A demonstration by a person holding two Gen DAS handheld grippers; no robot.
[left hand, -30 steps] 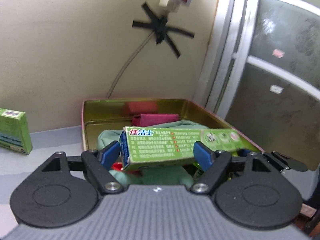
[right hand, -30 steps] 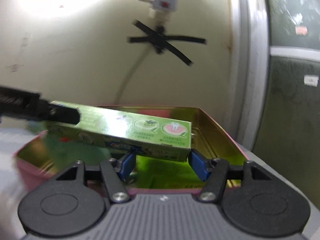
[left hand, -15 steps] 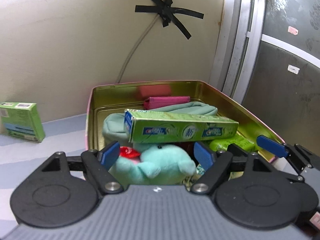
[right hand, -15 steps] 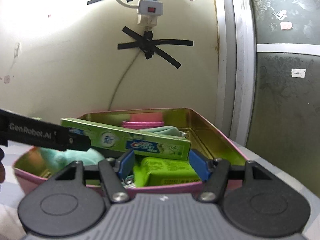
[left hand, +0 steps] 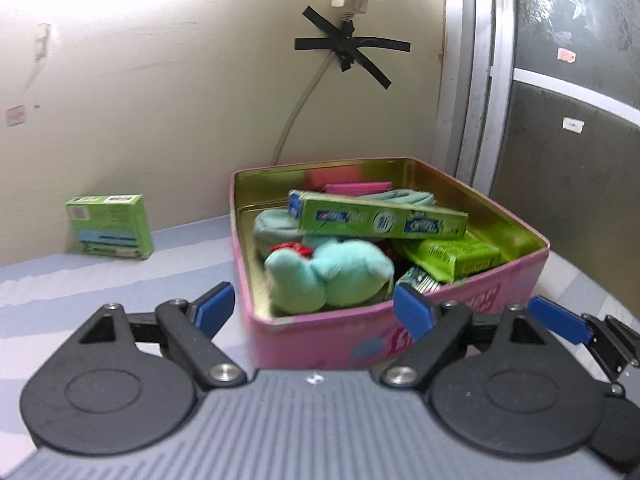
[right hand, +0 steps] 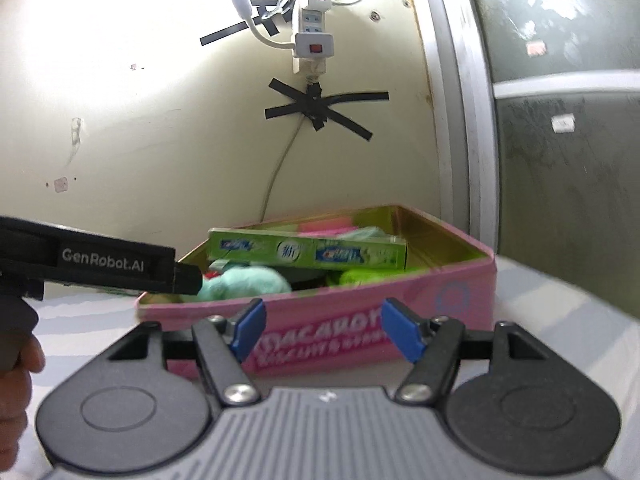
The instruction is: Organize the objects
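A pink tin [left hand: 488, 300] with a gold inside stands on the table against the wall. A long green toothpaste box [left hand: 380, 222] lies across the top of its contents, over a teal plush toy [left hand: 328, 276] and a green pack [left hand: 452, 256]. My left gripper [left hand: 314, 314] hangs just in front of the tin's near wall, jaws opening, with nothing between them. My right gripper [right hand: 326, 332] is also in front of the tin [right hand: 440, 288], jaws opening and empty. The toothpaste box [right hand: 308, 254] rests free in the tin.
A small green box [left hand: 110, 226] stands on the table at the left by the wall. A power strip [right hand: 312, 40] and a taped cable hang on the wall above the tin. A grey door frame [left hand: 468, 80] rises to the right. A hand [right hand: 16, 360] grips the left tool.
Both grippers have let go of the toothpaste box, which now lies in the tin. Both have drawn back from the tin, and their jaws stand wider.
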